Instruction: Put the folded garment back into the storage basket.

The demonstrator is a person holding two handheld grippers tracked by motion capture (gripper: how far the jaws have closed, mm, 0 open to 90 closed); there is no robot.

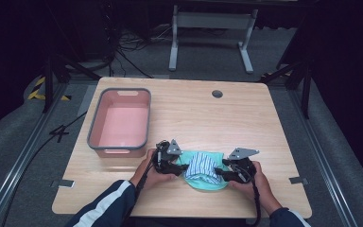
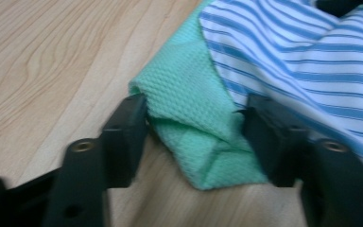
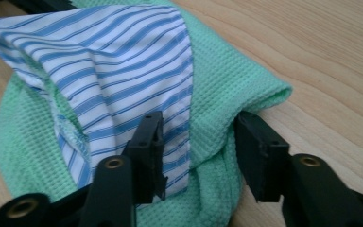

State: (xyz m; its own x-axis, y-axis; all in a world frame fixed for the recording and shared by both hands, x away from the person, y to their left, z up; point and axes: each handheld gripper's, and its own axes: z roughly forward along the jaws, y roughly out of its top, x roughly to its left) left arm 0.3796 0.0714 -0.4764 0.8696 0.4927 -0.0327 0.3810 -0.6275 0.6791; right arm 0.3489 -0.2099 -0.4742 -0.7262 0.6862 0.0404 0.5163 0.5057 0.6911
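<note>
- My two hands come in at the near edge of the table, one gripper in each.
- My left gripper sits at the left side of the cloth pile. In the left gripper view its jaws stand apart with a folded corner of the green cloth between them; I cannot tell whether they are pressing it.
- My right gripper sits at the right side of the pile. In the right gripper view its jaws are apart around a fold of the green cloth, with the striped cloth under the left jaw.
- There are two cloths, one green and one blue-and-white striped, the striped one on top, at the near middle of the table.
- One pink bin with a grey rim stands farther back on the left, apart from the cloths.
- One round hole is near the far edge.
</note>
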